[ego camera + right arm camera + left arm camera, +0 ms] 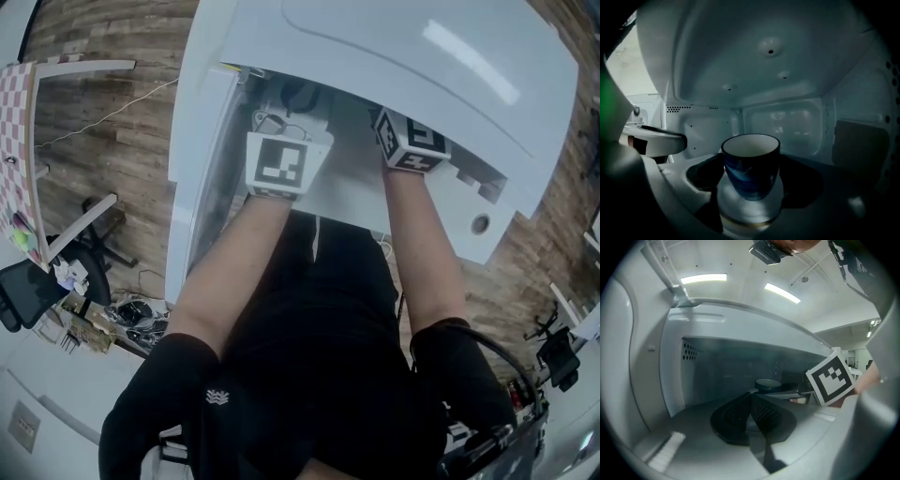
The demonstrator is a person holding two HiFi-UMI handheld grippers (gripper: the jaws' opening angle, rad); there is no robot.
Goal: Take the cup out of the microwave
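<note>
Blue: logging cup (751,161) upright between 2 wide-open jaws of right gripper (752,180) inside microwave (778,79), pads not pressing; noting left gripper (751,416), jaws together, empty, farther off.

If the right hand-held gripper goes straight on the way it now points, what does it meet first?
The right hand-held gripper would probably meet the blue cup first; it stands between its open jaws inside the microwave.

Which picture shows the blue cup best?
The right gripper view: the cup stands upright, big and close, right in the middle. The left gripper view catches only its dark rim, far back. The head view shows none of it; the microwave hides it.
</note>
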